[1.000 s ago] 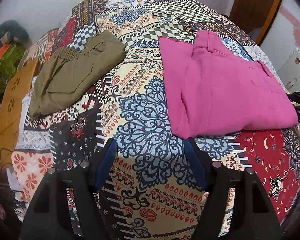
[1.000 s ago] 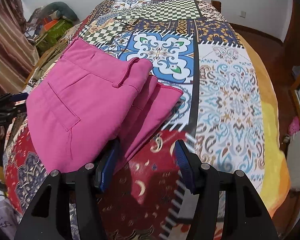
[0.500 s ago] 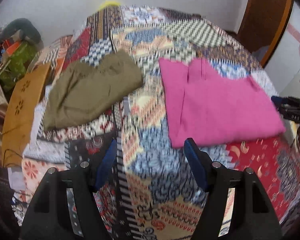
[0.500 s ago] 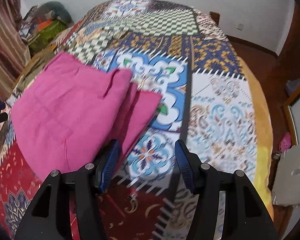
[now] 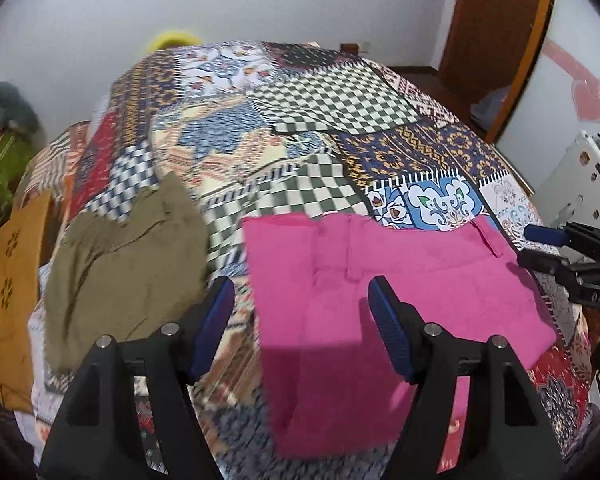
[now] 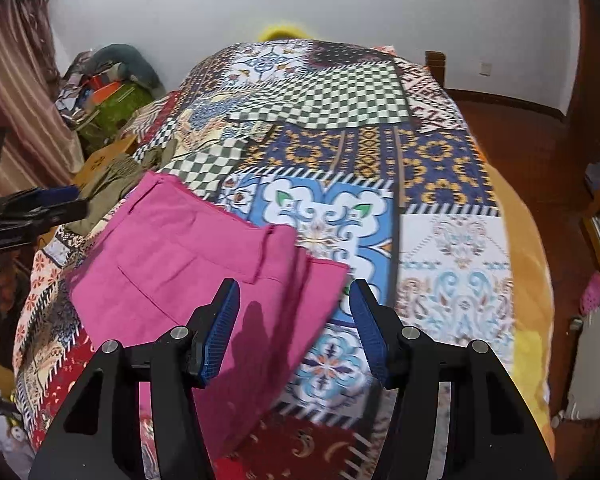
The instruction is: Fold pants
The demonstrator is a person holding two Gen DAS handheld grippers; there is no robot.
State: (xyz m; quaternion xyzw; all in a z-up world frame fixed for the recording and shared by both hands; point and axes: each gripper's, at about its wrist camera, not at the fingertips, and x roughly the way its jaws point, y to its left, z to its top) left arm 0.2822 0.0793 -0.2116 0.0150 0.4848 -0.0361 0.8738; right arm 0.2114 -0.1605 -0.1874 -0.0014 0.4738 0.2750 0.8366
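Folded pink pants (image 5: 380,304) (image 6: 188,280) lie on a patchwork bedspread (image 5: 324,120) (image 6: 340,152). To their left lies a folded olive pair (image 5: 128,256), of which the right wrist view shows only an edge (image 6: 116,184). My left gripper (image 5: 302,316) hangs open above the pink pants' near left part, with nothing between its fingers. Over their near right corner my right gripper (image 6: 294,320) is open and empty too. Each gripper also shows in the other's view, the right one (image 5: 556,248) at the right edge and the left one (image 6: 40,208) at the left edge.
An orange cardboard piece (image 5: 12,300) leans at the bed's left side, with a pile of clutter (image 6: 108,92) by the wall behind it. A wooden door (image 5: 496,32) and a white appliance (image 5: 572,184) stand to the right. Wooden floor (image 6: 512,128) runs along the bed's right side.
Both grippers have lifted and pulled back from the pink pants, and both views now take in more of the far bed and wall. The pants lie unmoved.
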